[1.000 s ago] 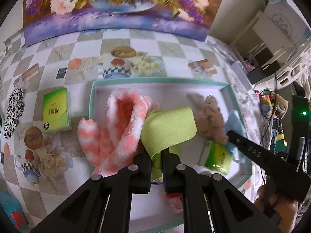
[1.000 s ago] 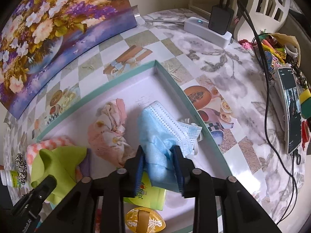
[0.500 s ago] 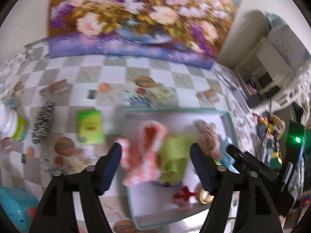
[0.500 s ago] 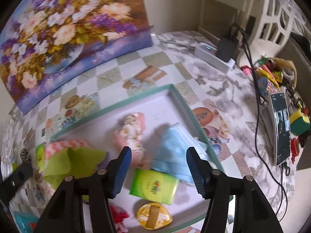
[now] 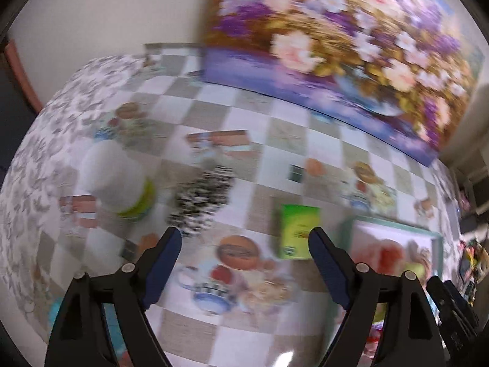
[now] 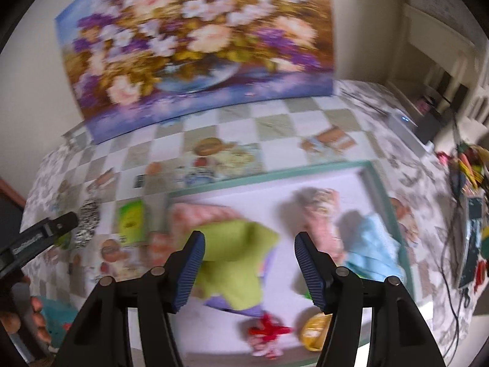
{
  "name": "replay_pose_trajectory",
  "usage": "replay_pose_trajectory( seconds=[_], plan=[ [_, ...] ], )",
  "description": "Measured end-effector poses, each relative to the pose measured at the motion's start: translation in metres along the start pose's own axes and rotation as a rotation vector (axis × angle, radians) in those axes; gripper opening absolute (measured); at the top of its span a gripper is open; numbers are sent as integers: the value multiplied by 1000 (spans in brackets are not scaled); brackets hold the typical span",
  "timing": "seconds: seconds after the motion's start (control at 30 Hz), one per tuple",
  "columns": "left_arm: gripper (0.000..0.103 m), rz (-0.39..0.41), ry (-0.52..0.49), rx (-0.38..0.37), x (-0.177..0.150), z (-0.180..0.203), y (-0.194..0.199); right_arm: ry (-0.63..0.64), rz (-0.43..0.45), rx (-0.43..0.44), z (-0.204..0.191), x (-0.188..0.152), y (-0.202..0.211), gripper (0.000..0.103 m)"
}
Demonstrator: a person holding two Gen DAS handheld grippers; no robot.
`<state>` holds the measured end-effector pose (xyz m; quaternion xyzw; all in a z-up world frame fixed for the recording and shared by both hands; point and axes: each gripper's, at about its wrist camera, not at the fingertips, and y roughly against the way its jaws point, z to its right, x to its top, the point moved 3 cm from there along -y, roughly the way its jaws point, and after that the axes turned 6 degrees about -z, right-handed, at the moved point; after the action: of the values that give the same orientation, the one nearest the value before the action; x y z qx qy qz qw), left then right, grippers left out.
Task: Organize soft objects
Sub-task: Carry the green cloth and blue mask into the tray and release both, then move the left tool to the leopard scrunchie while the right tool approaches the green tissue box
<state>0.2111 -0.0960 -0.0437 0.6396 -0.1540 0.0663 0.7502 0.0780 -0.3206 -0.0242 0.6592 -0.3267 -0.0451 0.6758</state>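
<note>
My left gripper (image 5: 244, 240) hangs above the table left of the tray, its jaws opening with nothing between them. Ahead of it lie a black-and-white spotted soft piece (image 5: 200, 200) and a green tissue pack (image 5: 298, 229). My right gripper (image 6: 249, 244) is open and empty above the teal-rimmed tray (image 6: 262, 175). In the tray lie a green cloth (image 6: 235, 263), a pink-and-white fluffy piece (image 6: 201, 214), a pale pink bundle (image 6: 321, 211) and a blue face mask (image 6: 369, 250). The tray (image 5: 394, 224) shows at the right of the left wrist view.
A white jar with a green band (image 5: 119, 180) stands left of the spotted piece. A flower painting (image 6: 195, 46) leans on the wall behind. A red toy (image 6: 269, 330) and a yellow packet (image 6: 314, 327) lie at the tray's near edge. A power strip (image 6: 406, 125), cables and clutter fill the right.
Both grippers opened, releasing the green cloth and the blue mask into the tray. Both then rose. The left one swung left over the table toward the spotted piece and tissue pack.
</note>
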Motion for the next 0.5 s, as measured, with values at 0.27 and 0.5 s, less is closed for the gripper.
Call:
replay_pose_trajectory(
  seconds=[0.27,0.5],
  plan=[
    [88,-26,115,13,5,-42,-11,139,9,119,-80,3,-2,65],
    [88,-65,178,-1,3,-54,-29,229,-42,147,-125,-1,-29,65]
  ],
)
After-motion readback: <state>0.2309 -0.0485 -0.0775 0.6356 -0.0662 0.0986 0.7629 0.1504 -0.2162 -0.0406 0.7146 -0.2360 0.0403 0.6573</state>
